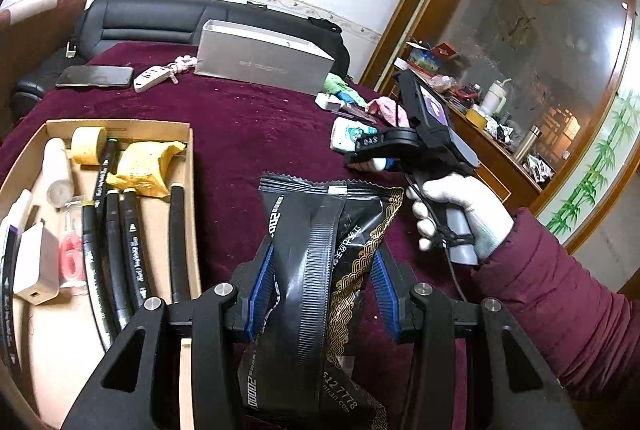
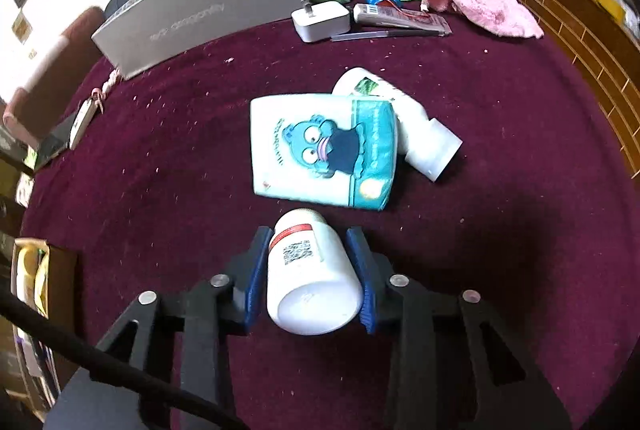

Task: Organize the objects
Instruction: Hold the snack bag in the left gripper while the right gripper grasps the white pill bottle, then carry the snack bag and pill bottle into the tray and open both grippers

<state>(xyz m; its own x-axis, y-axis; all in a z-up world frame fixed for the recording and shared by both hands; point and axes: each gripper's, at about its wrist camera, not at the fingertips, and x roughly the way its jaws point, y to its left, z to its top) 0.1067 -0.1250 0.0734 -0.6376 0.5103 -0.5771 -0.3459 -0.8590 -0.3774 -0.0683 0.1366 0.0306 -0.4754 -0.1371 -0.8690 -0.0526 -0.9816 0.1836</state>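
Print on the black snack packet (image 1: 320,270) is creased and partly unreadable where the left gripper (image 1: 324,294) is clamped on it beside the cardboard box (image 1: 191,190). The white bottle (image 2: 312,274) is pinched lying flat by the right gripper (image 2: 314,270), its cap hidden, near the tissue pack (image 2: 320,150).

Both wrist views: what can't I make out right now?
- Left wrist: black packet lower end cut off by the frame; print too distorted to read.
- Right wrist: white bottle label too blurred to read.
- Right wrist: cardboard box contents cut off at left edge.

Table under a maroon cloth (image 2: 500,158)
A tissue pack (image 2: 320,150) lies mid-table touching a white tube (image 2: 424,138); silver box (image 2: 200,10) and pink cloth (image 2: 484,6) near the far edge.
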